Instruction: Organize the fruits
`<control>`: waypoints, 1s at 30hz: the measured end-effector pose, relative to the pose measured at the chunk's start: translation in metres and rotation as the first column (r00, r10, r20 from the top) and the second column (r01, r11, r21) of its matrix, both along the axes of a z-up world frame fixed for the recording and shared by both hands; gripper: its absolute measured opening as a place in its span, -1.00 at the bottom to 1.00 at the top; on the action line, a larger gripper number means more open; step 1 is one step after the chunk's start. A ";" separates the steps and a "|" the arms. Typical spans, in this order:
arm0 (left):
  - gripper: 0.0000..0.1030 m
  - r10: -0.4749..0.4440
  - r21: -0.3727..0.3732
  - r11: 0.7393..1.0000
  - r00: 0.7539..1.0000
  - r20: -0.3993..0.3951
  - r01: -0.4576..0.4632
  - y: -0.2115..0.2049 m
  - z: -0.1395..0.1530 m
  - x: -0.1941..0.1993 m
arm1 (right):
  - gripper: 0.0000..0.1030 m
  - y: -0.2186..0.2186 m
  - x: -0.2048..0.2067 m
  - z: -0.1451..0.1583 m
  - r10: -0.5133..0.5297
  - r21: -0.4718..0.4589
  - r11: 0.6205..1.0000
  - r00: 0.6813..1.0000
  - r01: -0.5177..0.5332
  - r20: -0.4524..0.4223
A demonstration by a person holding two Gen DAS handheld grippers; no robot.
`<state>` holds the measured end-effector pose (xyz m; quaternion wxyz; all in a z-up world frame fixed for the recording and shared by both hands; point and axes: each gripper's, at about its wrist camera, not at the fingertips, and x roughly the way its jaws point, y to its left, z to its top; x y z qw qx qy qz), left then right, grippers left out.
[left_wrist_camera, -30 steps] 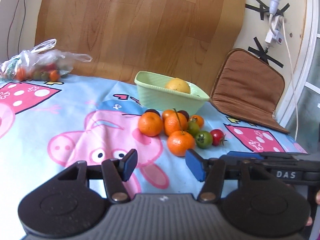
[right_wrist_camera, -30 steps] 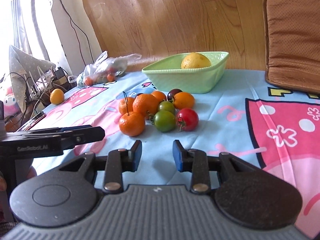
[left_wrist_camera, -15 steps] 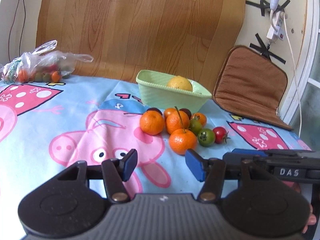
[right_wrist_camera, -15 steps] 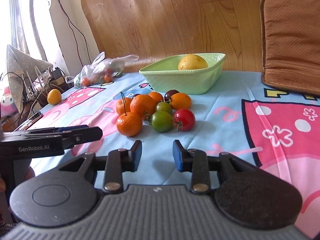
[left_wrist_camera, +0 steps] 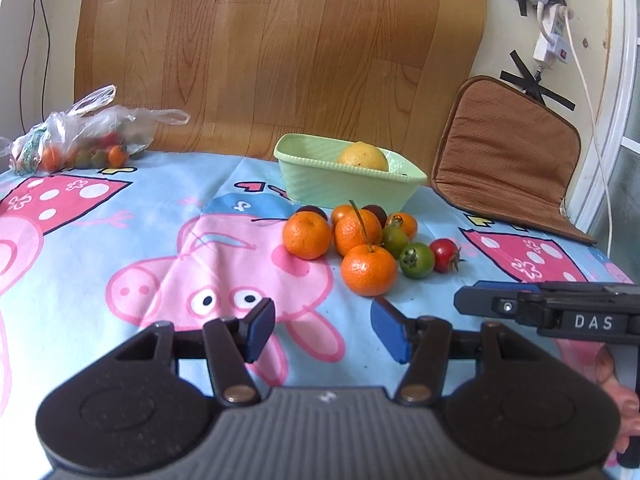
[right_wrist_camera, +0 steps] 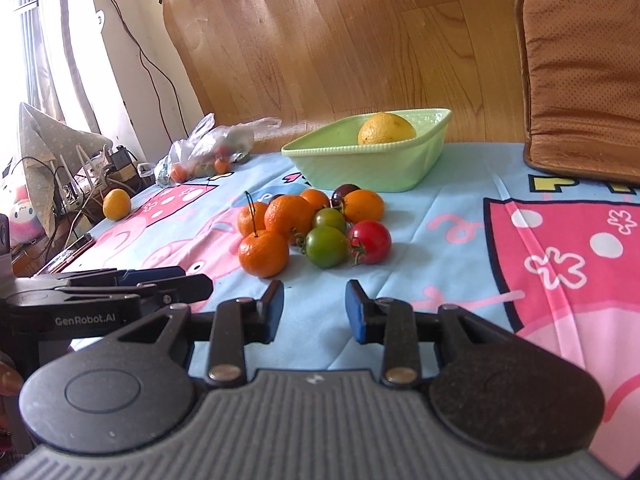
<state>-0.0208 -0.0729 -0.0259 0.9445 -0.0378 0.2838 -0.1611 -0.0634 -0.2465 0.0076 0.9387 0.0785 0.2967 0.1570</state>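
A pile of fruit lies on the cartoon tablecloth: mandarins, with the nearest mandarin (left_wrist_camera: 369, 269) (right_wrist_camera: 263, 253) in front, green tomatoes (left_wrist_camera: 416, 260) (right_wrist_camera: 325, 246), a red tomato (left_wrist_camera: 445, 255) (right_wrist_camera: 370, 241) and dark plums. Behind it a light green basket (left_wrist_camera: 320, 188) (right_wrist_camera: 420, 160) holds a yellow citrus fruit (left_wrist_camera: 363, 156) (right_wrist_camera: 386, 128). My left gripper (left_wrist_camera: 322, 330) is open and empty, just short of the nearest mandarin. My right gripper (right_wrist_camera: 315, 310) is open and empty, in front of the pile; it also shows in the left wrist view (left_wrist_camera: 496, 303).
A plastic bag of small fruit (left_wrist_camera: 80, 140) (right_wrist_camera: 208, 152) lies at the far left by the wooden board. A brown cushion (left_wrist_camera: 508, 152) (right_wrist_camera: 580, 80) leans at the back right. A lone yellow fruit (right_wrist_camera: 117, 204) sits at the table's left edge near cables.
Both grippers have drifted slightly; the fruit pile sits a little lower and nearer in the left wrist view. Both stay open and empty. No fruit has moved.
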 end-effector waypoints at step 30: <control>0.12 -0.062 -0.061 0.996 0.997 0.044 0.065 0.004 0.003 -0.006 | -0.29 0.000 0.001 -0.001 -0.005 -0.012 1.000 1.000 0.005 -0.002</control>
